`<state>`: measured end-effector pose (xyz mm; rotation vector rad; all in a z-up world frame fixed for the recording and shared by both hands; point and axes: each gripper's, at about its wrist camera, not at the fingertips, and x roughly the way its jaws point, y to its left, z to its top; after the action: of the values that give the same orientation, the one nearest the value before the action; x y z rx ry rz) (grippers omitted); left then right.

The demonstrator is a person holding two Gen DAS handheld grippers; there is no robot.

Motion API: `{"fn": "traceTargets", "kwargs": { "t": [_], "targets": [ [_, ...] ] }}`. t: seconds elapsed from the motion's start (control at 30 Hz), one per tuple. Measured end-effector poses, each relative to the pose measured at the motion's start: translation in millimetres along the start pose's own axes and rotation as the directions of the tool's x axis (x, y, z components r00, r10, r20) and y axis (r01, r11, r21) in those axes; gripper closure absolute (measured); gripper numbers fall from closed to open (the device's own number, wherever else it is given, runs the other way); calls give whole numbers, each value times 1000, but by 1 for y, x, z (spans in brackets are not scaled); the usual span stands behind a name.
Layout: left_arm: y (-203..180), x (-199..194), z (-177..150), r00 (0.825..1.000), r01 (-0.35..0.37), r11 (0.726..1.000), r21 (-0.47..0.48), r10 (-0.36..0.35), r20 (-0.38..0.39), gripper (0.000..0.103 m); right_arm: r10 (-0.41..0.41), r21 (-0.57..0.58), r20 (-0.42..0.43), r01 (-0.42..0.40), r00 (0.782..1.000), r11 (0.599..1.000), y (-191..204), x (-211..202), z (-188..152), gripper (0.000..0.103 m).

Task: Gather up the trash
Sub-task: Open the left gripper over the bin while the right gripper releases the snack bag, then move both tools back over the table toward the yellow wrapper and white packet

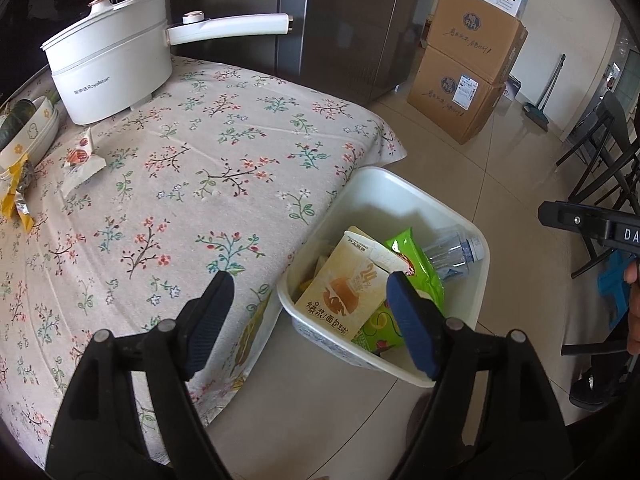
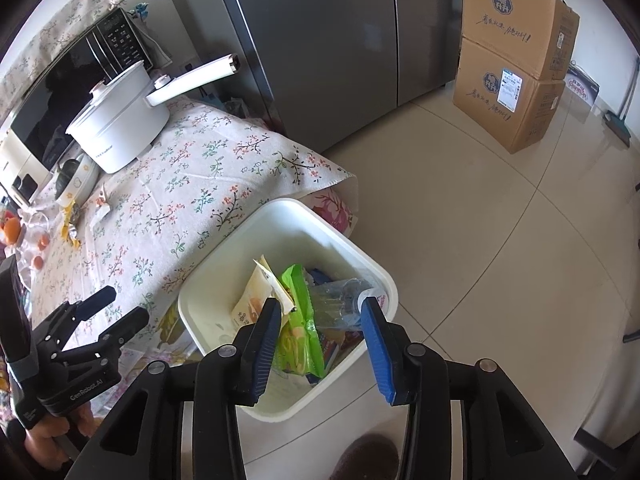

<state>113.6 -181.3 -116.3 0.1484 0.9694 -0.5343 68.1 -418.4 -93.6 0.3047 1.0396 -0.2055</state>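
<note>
A white bin (image 1: 400, 176) (image 2: 280, 204) stands on the floor against the table's corner. Inside it lie a beige bread packet (image 1: 344, 284) (image 2: 250, 300), a green wrapper (image 1: 420, 256) (image 2: 300, 296) and a clear plastic bottle (image 1: 456, 252) (image 2: 344, 292). My left gripper (image 1: 309, 278) (image 2: 124, 303) is open and holds nothing, one finger over the tablecloth and one over the bin. Above the bin, my right gripper (image 2: 321, 303) hangs open with nothing between its pads. On the floral tablecloth (image 1: 200, 140), at the far left, lie a torn white wrapper (image 1: 82, 160) (image 2: 102, 210) and yellow wrappers (image 1: 18, 196) (image 2: 70, 228).
A white electric pot (image 1: 112, 68) with a long handle and stacked bowls (image 1: 36, 132) sit at the table's back left. Behind are a grey fridge (image 1: 340, 20) and two stacked cardboard boxes (image 1: 464, 76). Black chairs (image 1: 600, 152) stand at the right on the tiled floor.
</note>
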Motion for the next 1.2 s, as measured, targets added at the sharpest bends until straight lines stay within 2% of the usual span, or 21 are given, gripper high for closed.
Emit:
{"fn": "traceTargets", "kwargs": {
  "t": [0.27,0.4,0.77,1.2],
  "targets": [
    [62,-14,3,996,-76,990,-120,81,38,17,23,-25,51,-22,998,999,33,12,18,40],
    [94,-19,3,991,-117,978,-174,127,46,17,47,-48,67,-44,997,998,56,23,26,36],
    [172,-30,6,970,-200,930,-307,232,71,11,109,-96,78,-101,991,990,124,58,50,33],
    [244,-23,5,941,-285,885,-369,331,67,11,168,-153,57,-158,984,976,202,103,68,30]
  ]
}}
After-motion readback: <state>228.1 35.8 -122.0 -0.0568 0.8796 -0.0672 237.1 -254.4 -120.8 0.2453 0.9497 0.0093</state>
